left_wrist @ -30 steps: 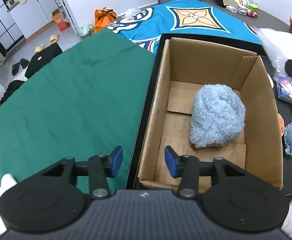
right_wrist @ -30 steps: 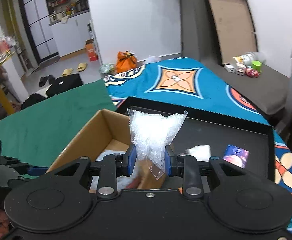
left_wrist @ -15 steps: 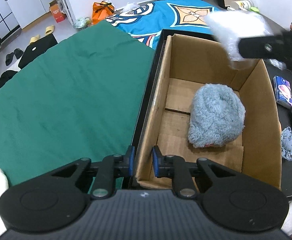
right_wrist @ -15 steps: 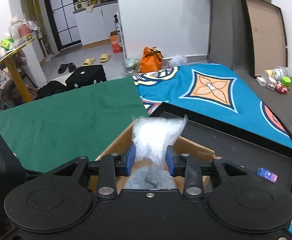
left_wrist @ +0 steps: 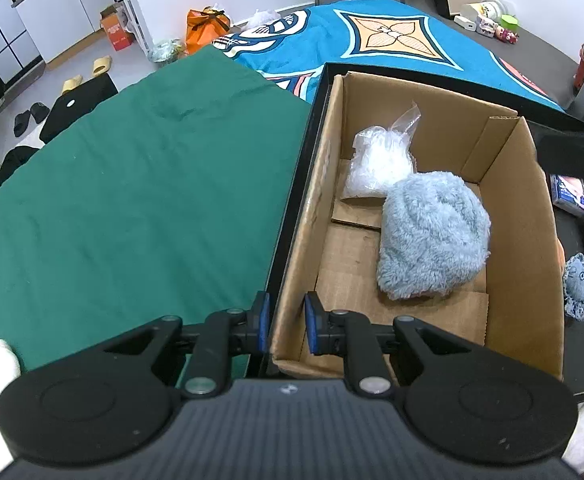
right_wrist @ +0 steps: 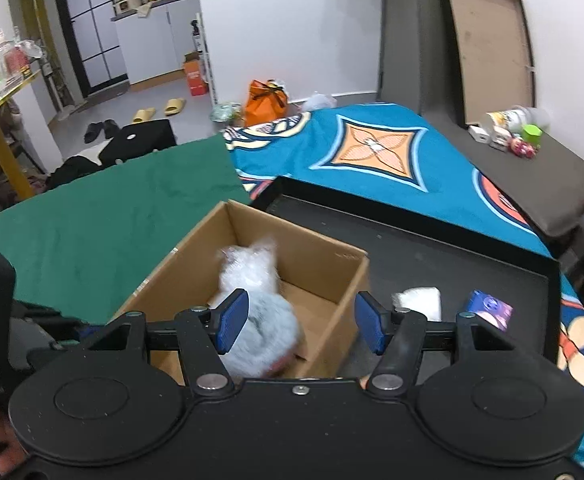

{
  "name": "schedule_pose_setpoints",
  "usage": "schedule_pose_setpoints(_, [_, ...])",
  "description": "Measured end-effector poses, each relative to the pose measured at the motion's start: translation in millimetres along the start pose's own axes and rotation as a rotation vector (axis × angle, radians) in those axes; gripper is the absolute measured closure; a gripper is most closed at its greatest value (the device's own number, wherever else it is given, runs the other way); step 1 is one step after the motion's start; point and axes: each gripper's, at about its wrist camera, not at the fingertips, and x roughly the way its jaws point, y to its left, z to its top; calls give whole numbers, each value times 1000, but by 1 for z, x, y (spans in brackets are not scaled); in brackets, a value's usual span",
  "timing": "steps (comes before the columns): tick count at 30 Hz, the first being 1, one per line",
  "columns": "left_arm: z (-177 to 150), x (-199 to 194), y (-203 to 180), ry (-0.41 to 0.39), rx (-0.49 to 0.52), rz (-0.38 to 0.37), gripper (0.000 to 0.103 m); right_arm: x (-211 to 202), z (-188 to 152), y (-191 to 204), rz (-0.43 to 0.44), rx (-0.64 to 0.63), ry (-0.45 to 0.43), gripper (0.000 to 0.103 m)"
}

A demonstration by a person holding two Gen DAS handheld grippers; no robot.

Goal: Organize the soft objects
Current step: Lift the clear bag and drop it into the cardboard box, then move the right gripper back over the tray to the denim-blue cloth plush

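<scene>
Nearest, the left gripper (left_wrist: 285,328) pinched shut on the near left wall of the cardboard box (left_wrist: 540,240), one pad outside and one inside, holding it steady. Beside it, the right gripper (right_wrist: 300,326) hanging over the box with its jaws opening and nothing between them. Two soft things already in: the fluffy grey-blue plush (left_wrist: 432,236) in the middle of the box floor, and past it the clear plastic bag (left_wrist: 380,160) of white stuffing, leaning in the far left corner and touching the plush. Probably about halfway done. Still out on the black tray (right_wrist: 432,240), to the right of the box: a small blue knitted toy (left_wrist: 582,284) near the tray's near right edge, a white soft wad (right_wrist: 418,300) just beside the box's right wall, and a little purple packet (right_wrist: 490,314) further right. Hard to tell whether the packet is soft. Open floor left in the box along the near side and in the far right corner. Tall box walls to lift over, and a raised tray rim at the far side. Plenty of free room above the tray, and the green cloth (left_wrist: 132,184) wide and bare to the left.
</scene>
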Motion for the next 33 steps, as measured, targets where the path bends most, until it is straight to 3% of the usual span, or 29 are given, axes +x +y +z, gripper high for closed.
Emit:
schedule_pose_setpoints(3, [0, -2, -2, -8, 10, 9, 85, -4, -6, -7, -18, 16, 3, 43])
schedule_pose_setpoints(7, [-1, -6, -6, -22, 39, 30, 85, -10, -11, -14, -29, 32, -15, 31])
schedule_pose_setpoints(13, [-2, -13, -11, -45, 71, 32, 79, -16, -18, -21, -38, 42, -21, 22])
schedule_pose_setpoints(17, [0, -15, -10, -40, 63, 35, 68, -18, -24, -27, -34, 60, -24, 21])
schedule_pose_setpoints(21, [5, -19, -10, -29, 68, -15, 55, -24, -30, -33, -16, 79, -51, 12])
schedule_pose_setpoints(28, [13, -35, -12, -110, 40, 2, 34, -29, -41, -47, -26, 96, -101, 4])
schedule_pose_setpoints(33, [21, -40, -15, -128, 43, 15, 30, -28, -53, -61, -6, 140, -118, 1])
